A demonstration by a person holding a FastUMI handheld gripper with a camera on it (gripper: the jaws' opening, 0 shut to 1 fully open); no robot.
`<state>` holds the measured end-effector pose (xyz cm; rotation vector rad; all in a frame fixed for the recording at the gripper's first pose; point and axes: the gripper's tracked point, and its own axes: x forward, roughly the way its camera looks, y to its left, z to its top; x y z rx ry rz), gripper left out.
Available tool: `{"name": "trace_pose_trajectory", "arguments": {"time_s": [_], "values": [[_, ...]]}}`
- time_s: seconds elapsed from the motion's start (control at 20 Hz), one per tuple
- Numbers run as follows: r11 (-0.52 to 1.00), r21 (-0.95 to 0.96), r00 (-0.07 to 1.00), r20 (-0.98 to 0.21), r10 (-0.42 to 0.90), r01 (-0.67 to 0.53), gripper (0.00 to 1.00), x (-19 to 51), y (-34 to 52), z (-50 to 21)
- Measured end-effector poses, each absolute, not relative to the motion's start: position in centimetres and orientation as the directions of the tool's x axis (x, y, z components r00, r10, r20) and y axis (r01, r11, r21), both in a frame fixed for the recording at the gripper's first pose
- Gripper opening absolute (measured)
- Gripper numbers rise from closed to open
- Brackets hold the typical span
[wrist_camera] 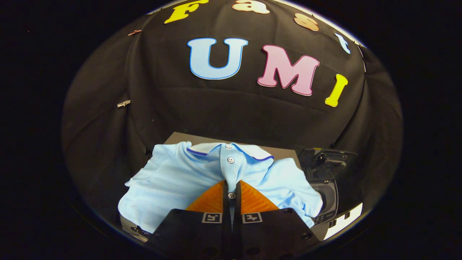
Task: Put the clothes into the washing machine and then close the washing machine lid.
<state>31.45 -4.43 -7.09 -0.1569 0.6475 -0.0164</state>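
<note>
The light-blue polo shirt [173, 180] is pinched at its button placket by the closed fingers [231, 187], collar pointing away, above the desk [180, 138]; the washing machine [326, 196] is seen alongside.

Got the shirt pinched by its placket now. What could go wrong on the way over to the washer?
1. The gripper is shut on only a thin fold of the light blue polo shirt at its button placket, so the fabric may slip out.
2. Most of the shirt hangs loose around the fingers, so it could catch on the washing machine rim, or on the raised lid beside it.
</note>
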Motion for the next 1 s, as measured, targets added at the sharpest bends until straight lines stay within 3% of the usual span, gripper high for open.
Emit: {"name": "trace_pose_trajectory", "arguments": {"time_s": [0.45, 0.8, 1.0], "values": [[0.981, -0.178, 0.871, -0.491, -0.018, -0.081, 0.05, 31.9, -9.6, -1.4], [0.98, -0.197, 0.904, -0.42, -0.083, -0.002, 0.05, 32.8, -18.0, 1.8], [0.966, -0.246, 0.895, -0.408, -0.179, 0.081, 0.05, 34.3, -27.0, 2.1]]}}
